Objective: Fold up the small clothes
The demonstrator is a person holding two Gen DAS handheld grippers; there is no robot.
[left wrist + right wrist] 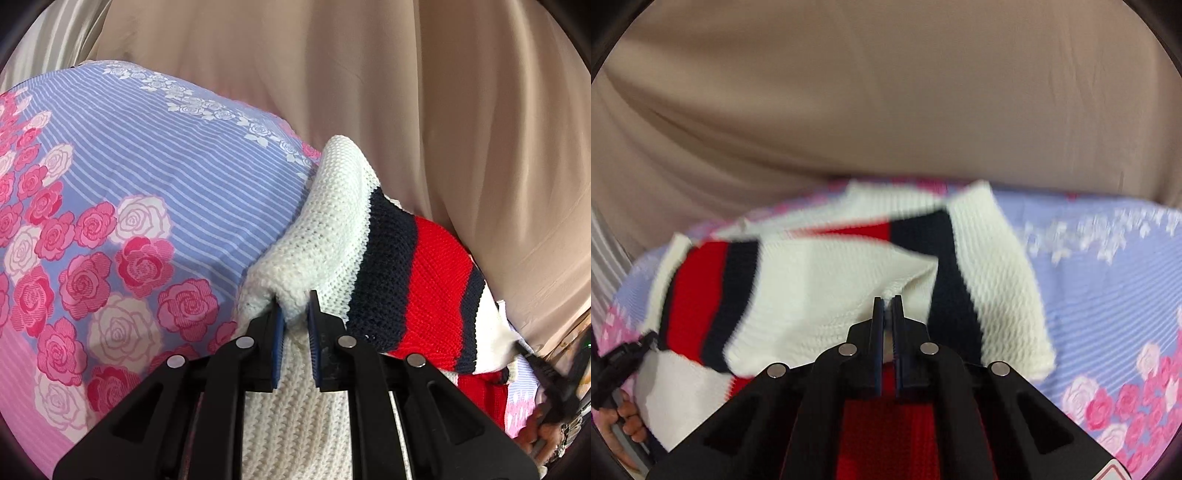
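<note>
A knit sweater (424, 266) in white with navy and red stripes lies bunched on the flowered bedsheet (147, 155). My left gripper (295, 308) is shut on a thick fold of its white knit, and the cloth bulges out past the blue pads (279, 328). In the right wrist view the sweater (820, 280) spreads ahead with one sleeve to the right. My right gripper (888, 299) is shut, its jaws almost together, pinching a thin white edge at the tips. Red knit lies under that gripper. This view is blurred.
The sheet (1108, 266) is lilac-striped with pink and white roses. Beige draped fabric (406, 92) hangs behind the bed (886, 92). A person's hand (628, 413) holds the other gripper at the lower left of the right wrist view.
</note>
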